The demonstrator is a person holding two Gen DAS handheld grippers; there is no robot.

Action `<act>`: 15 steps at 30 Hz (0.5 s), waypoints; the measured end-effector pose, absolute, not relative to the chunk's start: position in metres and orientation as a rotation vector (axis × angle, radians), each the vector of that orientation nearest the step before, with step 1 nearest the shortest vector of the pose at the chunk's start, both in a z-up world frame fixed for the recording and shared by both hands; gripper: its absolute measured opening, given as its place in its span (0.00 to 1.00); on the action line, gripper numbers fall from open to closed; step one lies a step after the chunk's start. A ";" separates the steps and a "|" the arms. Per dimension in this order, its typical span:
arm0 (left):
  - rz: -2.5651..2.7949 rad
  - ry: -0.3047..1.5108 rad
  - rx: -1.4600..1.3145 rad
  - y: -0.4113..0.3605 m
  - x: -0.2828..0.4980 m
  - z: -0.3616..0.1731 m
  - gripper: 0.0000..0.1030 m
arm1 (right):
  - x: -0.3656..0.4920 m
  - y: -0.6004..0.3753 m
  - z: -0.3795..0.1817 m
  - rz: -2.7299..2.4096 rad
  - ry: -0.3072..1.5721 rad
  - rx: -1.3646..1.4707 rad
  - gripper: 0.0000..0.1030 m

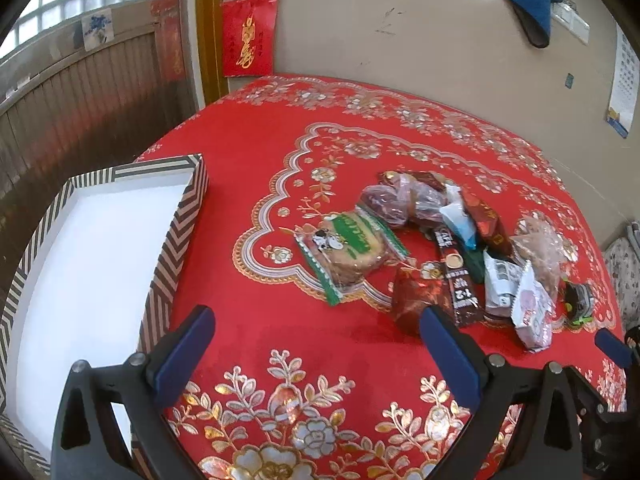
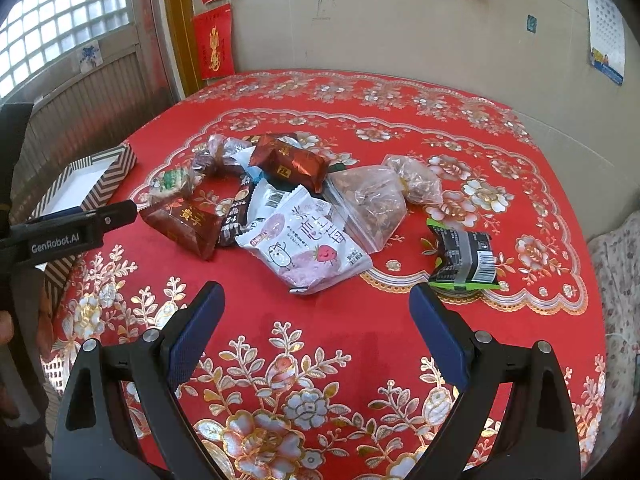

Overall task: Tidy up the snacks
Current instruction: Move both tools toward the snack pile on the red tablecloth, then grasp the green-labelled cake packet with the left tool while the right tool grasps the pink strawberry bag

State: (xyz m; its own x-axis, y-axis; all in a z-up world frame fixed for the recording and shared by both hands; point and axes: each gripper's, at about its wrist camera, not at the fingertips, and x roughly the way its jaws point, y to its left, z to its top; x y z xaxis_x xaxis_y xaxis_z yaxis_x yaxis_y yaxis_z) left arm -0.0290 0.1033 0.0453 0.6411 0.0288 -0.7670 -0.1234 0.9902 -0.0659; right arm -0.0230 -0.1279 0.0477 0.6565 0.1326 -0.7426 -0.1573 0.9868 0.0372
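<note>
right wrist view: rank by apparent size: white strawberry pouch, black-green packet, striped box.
1. White strawberry pouch, largest.
2-3. Striped box and black-green packet look alike; the box sits farther off, partly behind the left gripper, so no ranking.

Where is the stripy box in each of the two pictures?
Left wrist view: the stripy box fills the left side, close by, open, white inside.
Right wrist view: the same box sits small at the left edge.
Shared landmark: the round cookie pack lies nearest it.
</note>
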 end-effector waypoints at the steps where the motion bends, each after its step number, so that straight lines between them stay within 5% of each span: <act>1: 0.091 0.877 -0.121 0.104 -0.026 0.045 1.00 | -0.022 -0.128 0.047 0.165 0.840 -0.031 0.91; 15: 0.099 0.997 -0.251 0.098 0.034 0.030 1.00 | -0.010 -0.130 0.046 0.180 0.844 -0.047 0.91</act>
